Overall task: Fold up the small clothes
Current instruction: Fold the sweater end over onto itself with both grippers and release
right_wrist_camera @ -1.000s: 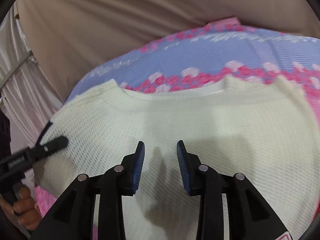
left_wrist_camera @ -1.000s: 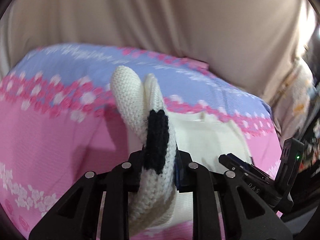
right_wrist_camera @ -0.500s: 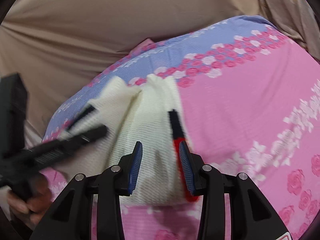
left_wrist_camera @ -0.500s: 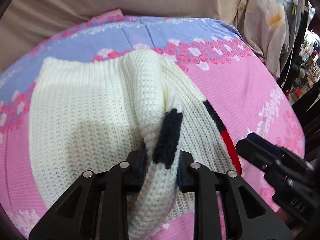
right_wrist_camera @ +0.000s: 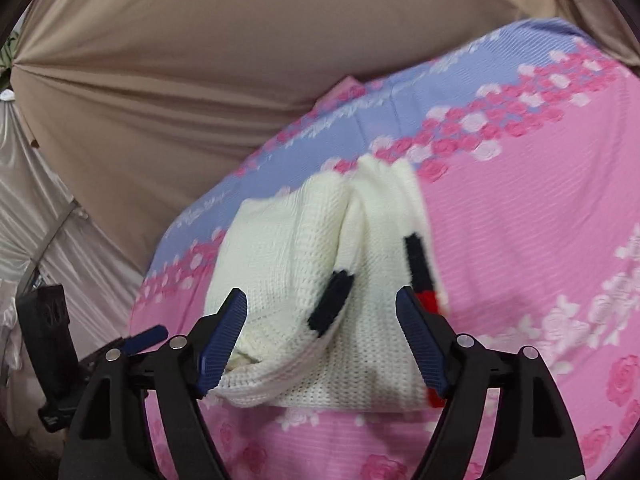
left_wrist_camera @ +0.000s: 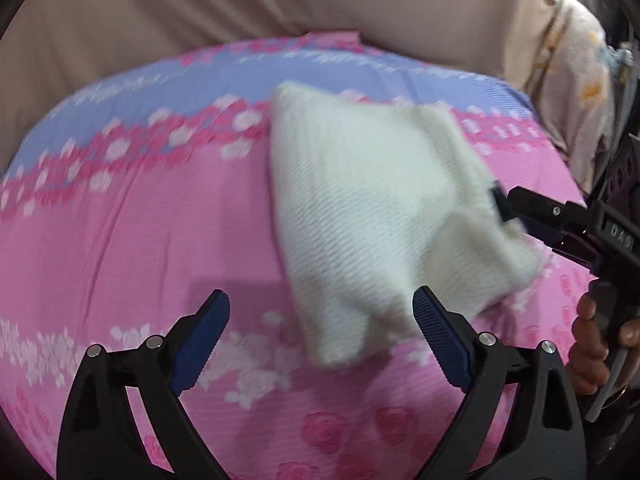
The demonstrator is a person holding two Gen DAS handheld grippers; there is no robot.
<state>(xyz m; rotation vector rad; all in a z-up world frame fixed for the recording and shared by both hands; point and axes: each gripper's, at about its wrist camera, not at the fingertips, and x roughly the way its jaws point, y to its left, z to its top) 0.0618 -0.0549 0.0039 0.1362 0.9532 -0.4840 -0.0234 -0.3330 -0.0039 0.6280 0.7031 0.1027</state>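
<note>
Two hand-held grippers wide, empty. Folded cream sweater (left_wrist_camera: 372, 216) lies on pink bedspread (left_wrist_camera: 120, 240), long axis running away; right hand-held gripper (right_wrist_camera: 320, 344) straddles near hem, left hand-held gripper (left_wrist_camera: 320, 344) just beside.

Cream knit sweater (right_wrist_camera: 304, 280) with black and red stripes lies folded on the pink floral sheet (right_wrist_camera: 520, 248).

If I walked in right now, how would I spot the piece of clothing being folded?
Look at the big pink and lilac flowered bedsheet in front of the beige curtain. Lying on it, between the two open black grippers, is a cream knitted sweater, partly folded. It is the only garment on the sheet, marked by short black stripes and a red patch at its edge.
</note>
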